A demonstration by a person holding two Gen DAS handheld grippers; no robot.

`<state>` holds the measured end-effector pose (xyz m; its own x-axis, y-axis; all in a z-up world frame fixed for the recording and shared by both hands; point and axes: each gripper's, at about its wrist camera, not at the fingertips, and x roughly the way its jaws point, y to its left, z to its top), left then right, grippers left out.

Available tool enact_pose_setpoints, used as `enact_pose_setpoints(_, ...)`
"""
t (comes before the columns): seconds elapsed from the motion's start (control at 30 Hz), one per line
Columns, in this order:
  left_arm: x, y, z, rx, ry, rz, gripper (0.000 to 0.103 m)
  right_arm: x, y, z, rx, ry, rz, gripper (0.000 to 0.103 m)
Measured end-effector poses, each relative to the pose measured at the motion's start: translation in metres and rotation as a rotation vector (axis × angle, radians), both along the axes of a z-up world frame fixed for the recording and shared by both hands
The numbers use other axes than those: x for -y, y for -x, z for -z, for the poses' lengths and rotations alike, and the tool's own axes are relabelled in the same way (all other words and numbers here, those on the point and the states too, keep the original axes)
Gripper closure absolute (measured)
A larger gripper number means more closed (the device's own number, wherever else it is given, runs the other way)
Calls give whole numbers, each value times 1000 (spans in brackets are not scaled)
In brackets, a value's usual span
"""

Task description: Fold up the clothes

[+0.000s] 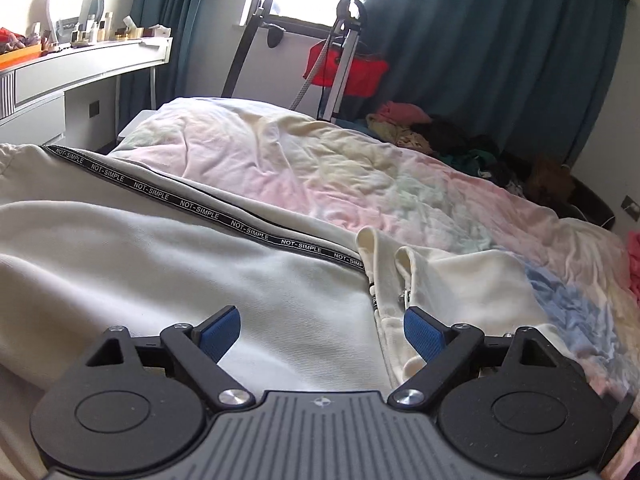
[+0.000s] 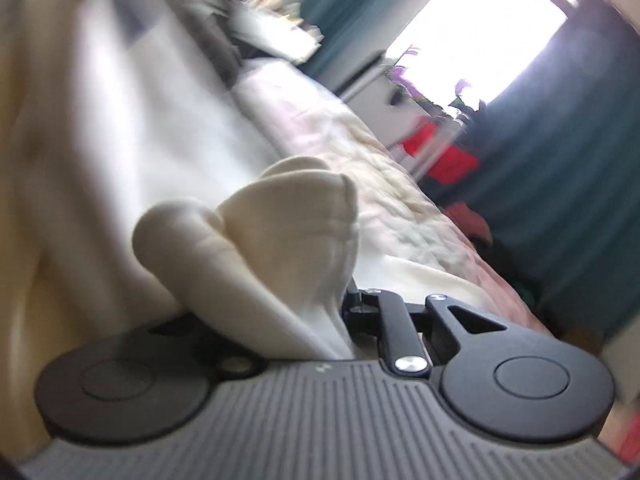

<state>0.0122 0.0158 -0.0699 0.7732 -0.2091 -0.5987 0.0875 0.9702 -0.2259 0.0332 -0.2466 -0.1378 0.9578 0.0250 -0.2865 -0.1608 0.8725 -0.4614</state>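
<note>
A cream zip-up garment (image 1: 140, 248) with a black "NOT-SIMPLE" tape (image 1: 208, 212) along its zipper lies spread on the bed. My left gripper (image 1: 322, 334) hovers just above it near the zipper's end, jaws wide apart and empty, blue pads (image 1: 422, 334) showing. In the blurred, tilted right wrist view, my right gripper (image 2: 320, 312) is shut on a bunched fold of the cream garment (image 2: 280, 220), which rises between the fingers and hides the left one.
The bed has a rumpled pastel cover (image 1: 340, 168). A pile of clothes (image 1: 440, 136) lies at its far right side. A red bag on a stand (image 1: 344, 64) and teal curtains (image 1: 500, 48) are behind. A white dresser (image 1: 72, 76) stands at left.
</note>
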Motion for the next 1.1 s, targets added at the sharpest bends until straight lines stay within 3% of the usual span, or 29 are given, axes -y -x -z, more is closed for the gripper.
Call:
enact_pose_setpoints(0.13,0,1,-4,34,6,2,13,-35,3,31,-80,111,-118,88)
enact_pose_setpoints(0.33,-21,-5,-11,61,102,-49,13,-63,-1,0,-43,-73,-130,88)
enact_pose_setpoints(0.5,-44,-8,-13,61,162,-91,13,-92,-4,24,-128,-89,-141,82)
enact_pose_setpoints(0.6,-53,-8,-14,63,172,-103,13,-90,-5,26,-190,-112,-163,71)
enact_pose_setpoints(0.73,-56,-5,-19,72,192,-95,13,-66,1,1,-401,-337,-232,27)
enact_pose_setpoints(0.9,-54,-1,-23,81,228,-28,13,-31,13,-27,-578,-581,-256,26)
enact_pose_setpoints(1.1,-42,-4,-14,53,256,33,14,25,-12,-69,-602,-860,-202,26)
